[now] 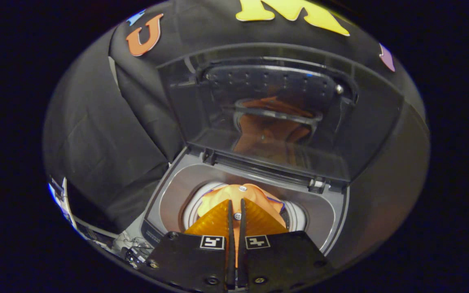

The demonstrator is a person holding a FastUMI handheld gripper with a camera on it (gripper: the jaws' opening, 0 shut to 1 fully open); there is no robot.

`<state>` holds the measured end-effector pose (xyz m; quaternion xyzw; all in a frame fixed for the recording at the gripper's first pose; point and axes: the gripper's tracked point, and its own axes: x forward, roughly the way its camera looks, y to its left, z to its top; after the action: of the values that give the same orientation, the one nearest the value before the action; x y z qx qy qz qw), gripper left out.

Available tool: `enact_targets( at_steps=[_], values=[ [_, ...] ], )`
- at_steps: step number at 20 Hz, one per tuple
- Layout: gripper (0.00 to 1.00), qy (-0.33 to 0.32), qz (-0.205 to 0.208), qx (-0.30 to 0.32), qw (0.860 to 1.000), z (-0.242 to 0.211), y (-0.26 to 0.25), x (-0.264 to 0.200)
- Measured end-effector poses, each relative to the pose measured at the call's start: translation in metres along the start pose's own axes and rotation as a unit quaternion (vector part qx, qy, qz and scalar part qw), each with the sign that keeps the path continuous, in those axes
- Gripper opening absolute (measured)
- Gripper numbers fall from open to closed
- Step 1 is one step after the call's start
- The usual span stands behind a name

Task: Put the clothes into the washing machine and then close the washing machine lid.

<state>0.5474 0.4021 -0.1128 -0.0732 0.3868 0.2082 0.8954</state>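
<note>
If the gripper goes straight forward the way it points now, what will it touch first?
Probably nothing new: the gripper is shut on the orange garment over the washing machine's drum opening. Beyond it stands the raised lid, though depth is unclear.

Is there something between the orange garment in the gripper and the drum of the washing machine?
Nothing visible. The gripper is shut on the orange garment, right over the open drum. The lid stands raised behind the opening.

Black cloth (96, 134) drapes the booth's walls in creased folds, dimly lit. At the lower left edge of the cloth, a tangle of cables (134, 248) lies on a pale surface.
</note>
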Motion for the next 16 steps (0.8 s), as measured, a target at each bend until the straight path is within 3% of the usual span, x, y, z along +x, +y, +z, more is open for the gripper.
enact_targets(
  at_steps=[8, 12, 14, 16],
  values=[
    [0.06, 0.038, -0.031, 0.008, 0.999, -0.043, -0.016, 0.034],
    [0.06, 0.040, -0.026, 0.012, 0.999, -0.045, -0.015, 0.037],
    [0.07, 0.060, -0.002, 0.005, 0.998, -0.055, -0.005, 0.041],
    [0.71, 0.079, 0.004, 0.001, 0.997, -0.063, 0.001, 0.039]
  ],
)
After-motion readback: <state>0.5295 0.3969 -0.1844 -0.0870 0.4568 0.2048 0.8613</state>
